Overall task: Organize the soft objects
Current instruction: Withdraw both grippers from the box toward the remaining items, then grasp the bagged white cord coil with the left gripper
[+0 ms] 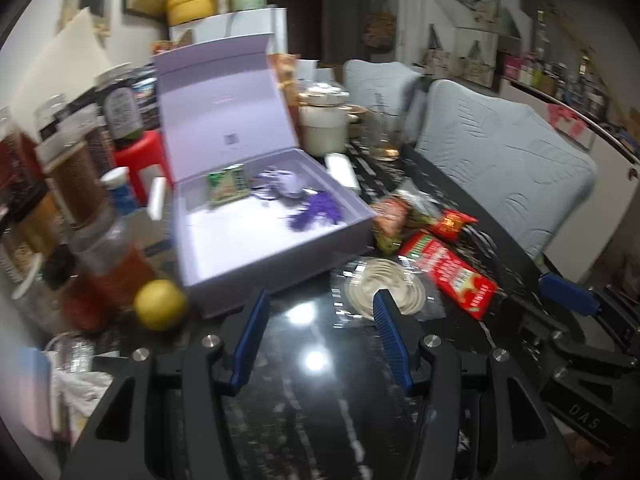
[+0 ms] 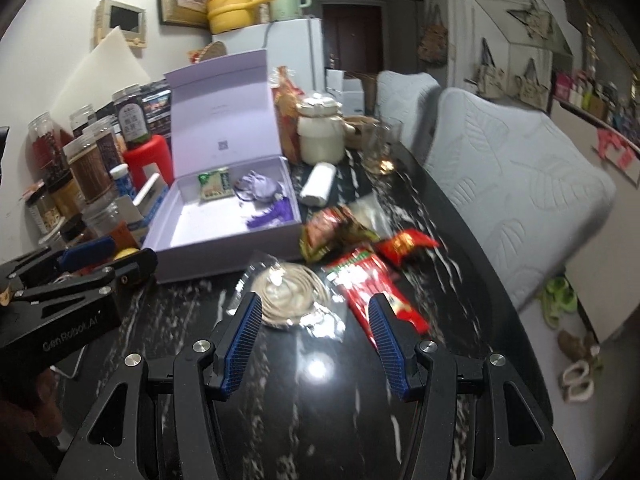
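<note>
Soft packets and pouches are split between a lilac box [image 2: 224, 224] and the dark marbled counter [image 2: 304, 400]. At the far left of the right wrist view, jars [image 2: 86, 164] crowd the counter edge, with a red stool [image 2: 150, 160] behind them and a yellow lemon [image 1: 160, 305] beside the box's near corner. The left gripper [image 1: 320, 312] comes in low there, its jaws spread wide with nothing between them. The box stands open, lid upright; inside lie a green sachet [image 2: 215, 184], a lilac drawstring pouch [image 2: 256, 188] and a purple tassel [image 2: 270, 216], all toward the back wall. Just in front of the box, a clear bag holding coiled cream cord [image 2: 288, 296] lies flat on the counter, ahead of the right gripper [image 2: 314, 312], whose jaws are also released and empty. Right of the bag lies a long red snack packet [image 2: 372, 292], with a crumpled orange-green packet [image 2: 332, 232] and a small red packet [image 2: 404, 246] behind it. A white roll [image 2: 318, 184] rests near the box's right wall, a cream lidded pot [image 2: 320, 136] further back. Grey cushioned chairs [image 2: 516, 208] line the right edge.
</note>
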Tool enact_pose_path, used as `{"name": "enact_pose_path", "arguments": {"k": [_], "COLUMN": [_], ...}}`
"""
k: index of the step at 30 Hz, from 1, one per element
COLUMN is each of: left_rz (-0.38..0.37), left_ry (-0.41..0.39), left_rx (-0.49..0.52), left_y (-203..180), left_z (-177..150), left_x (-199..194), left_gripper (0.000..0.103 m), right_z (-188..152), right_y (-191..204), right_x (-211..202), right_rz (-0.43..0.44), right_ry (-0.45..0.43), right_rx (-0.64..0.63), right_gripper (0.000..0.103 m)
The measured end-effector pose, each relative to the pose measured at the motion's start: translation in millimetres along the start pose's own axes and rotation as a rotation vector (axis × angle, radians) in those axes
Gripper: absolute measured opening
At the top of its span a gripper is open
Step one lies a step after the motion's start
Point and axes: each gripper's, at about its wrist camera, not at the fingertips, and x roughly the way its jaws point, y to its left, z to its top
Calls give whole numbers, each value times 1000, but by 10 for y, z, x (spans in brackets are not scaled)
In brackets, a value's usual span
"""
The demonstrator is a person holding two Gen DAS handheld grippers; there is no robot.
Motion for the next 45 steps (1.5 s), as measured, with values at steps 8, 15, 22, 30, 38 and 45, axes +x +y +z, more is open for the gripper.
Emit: {"name": "enact_pose_path", "arguments": {"k": [8, 15, 22, 30, 38, 45], "left_rz": [-68, -61, -31, -97, -63, -54], "left_ry": [68, 128, 193, 268, 274, 320], "left_rx": [11, -6, -14, -16, 34, 22], "left_y": [-314, -435, -381, -381, -480, -441], "left_z": [7, 9, 104, 152, 136, 73], "left_x": [379, 817, 1227, 1527, 1655, 1774], "left_gripper": [53, 84, 84, 84, 90, 103], "right_z": [-257, -309, -256, -175, -162, -180], "right_y": [-407, -667, -818, -834, -831, -852], "right_x": [62, 177, 356, 552, 677, 708], "right_rz": [-33, -50, -38, -6, 13, 18], "right_ry": [53, 65, 85, 103, 122, 130], "right_rx": [83, 128, 153, 153, 145, 153], "right_gripper": [58, 63, 64, 67, 67, 67]}}
